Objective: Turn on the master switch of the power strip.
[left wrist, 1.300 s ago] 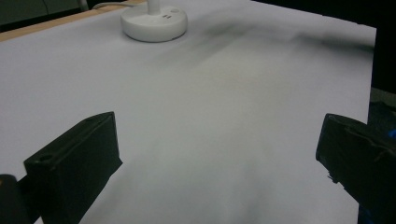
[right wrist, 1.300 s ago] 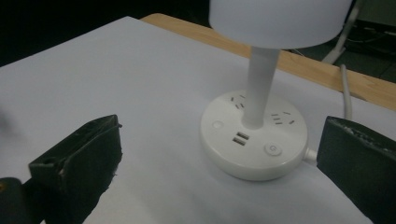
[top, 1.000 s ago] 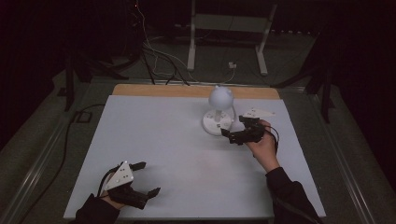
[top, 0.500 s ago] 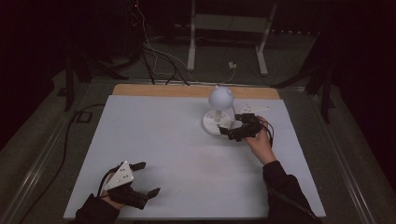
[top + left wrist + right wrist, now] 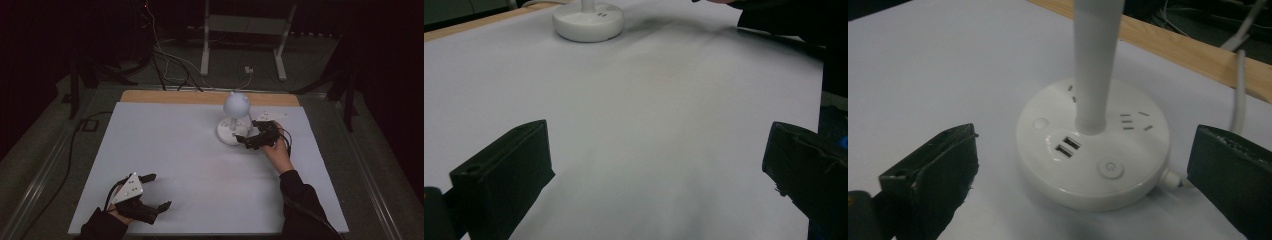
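White lamp base sits between my right claw's spread jaws

Left to right: my left claw (image 5: 150, 191) rests wide open on the tabletop (image 5: 165, 145), holding nothing; my right claw (image 5: 1083, 185) gapes wide just before the lamp base (image 5: 1093, 150), touching nothing I can see.

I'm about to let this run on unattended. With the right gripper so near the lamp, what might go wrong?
The right gripper, jaws open, sits close to the lamp's base; a careless push might tip the tall stem. A jaw could miss the power button and hit the USB ports. The cord might snag.
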Available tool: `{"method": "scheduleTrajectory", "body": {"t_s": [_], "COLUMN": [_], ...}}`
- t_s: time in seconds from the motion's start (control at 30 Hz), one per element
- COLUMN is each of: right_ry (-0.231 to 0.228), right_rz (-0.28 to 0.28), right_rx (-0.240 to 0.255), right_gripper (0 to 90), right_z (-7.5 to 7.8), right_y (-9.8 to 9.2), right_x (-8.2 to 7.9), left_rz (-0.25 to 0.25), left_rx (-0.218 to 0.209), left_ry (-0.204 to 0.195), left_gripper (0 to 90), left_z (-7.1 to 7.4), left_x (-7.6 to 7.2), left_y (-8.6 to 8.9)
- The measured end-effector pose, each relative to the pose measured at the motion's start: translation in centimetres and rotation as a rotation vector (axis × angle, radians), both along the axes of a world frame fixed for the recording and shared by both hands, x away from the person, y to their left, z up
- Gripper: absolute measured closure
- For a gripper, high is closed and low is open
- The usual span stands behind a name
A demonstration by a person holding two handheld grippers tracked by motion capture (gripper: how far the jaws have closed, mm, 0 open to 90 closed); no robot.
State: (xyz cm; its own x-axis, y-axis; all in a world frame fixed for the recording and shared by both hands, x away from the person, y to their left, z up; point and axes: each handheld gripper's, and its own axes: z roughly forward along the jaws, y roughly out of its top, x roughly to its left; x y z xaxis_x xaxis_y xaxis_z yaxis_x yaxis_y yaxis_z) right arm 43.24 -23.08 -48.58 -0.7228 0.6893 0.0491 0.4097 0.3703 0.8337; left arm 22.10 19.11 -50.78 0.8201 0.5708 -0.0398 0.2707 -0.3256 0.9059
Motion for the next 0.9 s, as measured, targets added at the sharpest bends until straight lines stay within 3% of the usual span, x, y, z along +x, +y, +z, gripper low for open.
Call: {"method": "scheduleTrajectory", "body": {"t_s": [0.1, 0.3, 0.37, 0.43, 0.57, 0.73, 0.9], "right_ry": [-0.01, 0.017, 0.013, 0.025, 0.025, 0.019, 0.022], "right_rz": [-0.02, -0.049, -0.065, -0.08, -0.098, -0.078, -0.061], "right_rx": [-0.019, -0.019, -0.04, -0.043, -0.035, -0.029, -0.007], "right_gripper": [2.9, 3.5, 8.3, 18.6, 30.6, 51.8, 64.1], "right_z": [0.06, 0.06, -0.02, -0.14, -0.3, -0.33, -0.32], "right_y": [0.03, -0.13, -0.08, -0.1, -0.34, -0.56, -0.7], "right_x": [0.0, 0.1, 0.03, 0.12, 0.26, 0.38, 0.51], "left_rz": [0.001, 0.003, 0.003, 0.002, 0.003, 0.008, 0.008], "left_rx": [-0.002, -0.009, -0.011, -0.012, -0.012, -0.018, -0.021], "left_ry": [0.001, 0.001, 0.002, 0.002, 0.002, 0.004, 0.004], "left_gripper": [0.1, 0.1, 0.1, 0.1, 0.1, 0.1, 0.1], "left_z": [0.0, 0.01, 0.02, 0.02, 0.01, 0.0, 0.01], "left_x": [0.02, 0.04, 0.05, 0.05, 0.07, 0.09, 0.09], "left_y": [0.01, 0.1, 0.12, 0.13, 0.12, 0.15, 0.17]}}
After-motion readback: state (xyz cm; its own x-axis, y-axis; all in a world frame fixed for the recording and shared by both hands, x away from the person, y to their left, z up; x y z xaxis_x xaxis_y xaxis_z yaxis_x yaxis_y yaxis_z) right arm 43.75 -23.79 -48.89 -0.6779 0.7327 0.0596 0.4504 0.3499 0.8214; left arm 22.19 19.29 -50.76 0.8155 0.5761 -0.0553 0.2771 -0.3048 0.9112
